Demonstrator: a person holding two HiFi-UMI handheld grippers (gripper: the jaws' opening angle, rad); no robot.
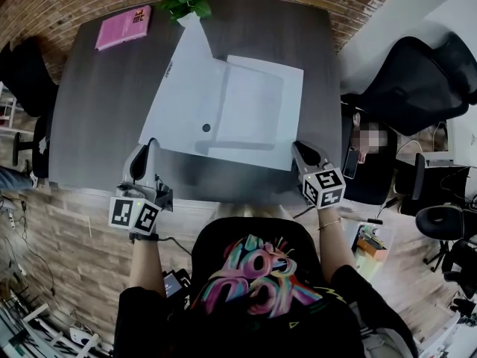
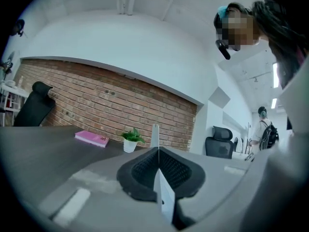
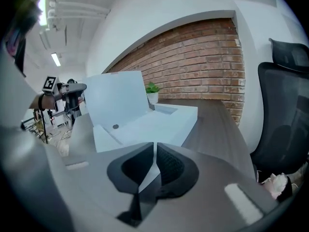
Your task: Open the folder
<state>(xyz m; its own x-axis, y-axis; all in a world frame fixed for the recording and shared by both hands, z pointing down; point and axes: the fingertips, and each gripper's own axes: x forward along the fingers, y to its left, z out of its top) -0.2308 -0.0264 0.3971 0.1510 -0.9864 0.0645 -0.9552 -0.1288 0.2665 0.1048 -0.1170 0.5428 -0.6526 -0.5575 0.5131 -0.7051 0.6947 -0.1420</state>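
A white folder (image 1: 253, 107) lies on the dark table (image 1: 97, 118) with its cover (image 1: 179, 88) raised and tilted to the left. A dark snap button (image 1: 206, 127) shows on the inside. My left gripper (image 1: 147, 148) is at the cover's near left corner, shut on the thin white cover edge (image 2: 155, 134), which runs upright between its pads (image 2: 155, 151). My right gripper (image 1: 297, 148) is at the folder's near right corner. In the right gripper view its jaws (image 3: 154, 151) are pinched together on that white corner (image 3: 150, 173), with the raised cover (image 3: 116, 98) behind.
A pink book (image 1: 124, 27) and a small potted plant (image 1: 186, 4) sit at the table's far edge by the brick wall. Black office chairs stand on the right (image 1: 417, 80) and the left (image 1: 26, 73). A person is seated at the right.
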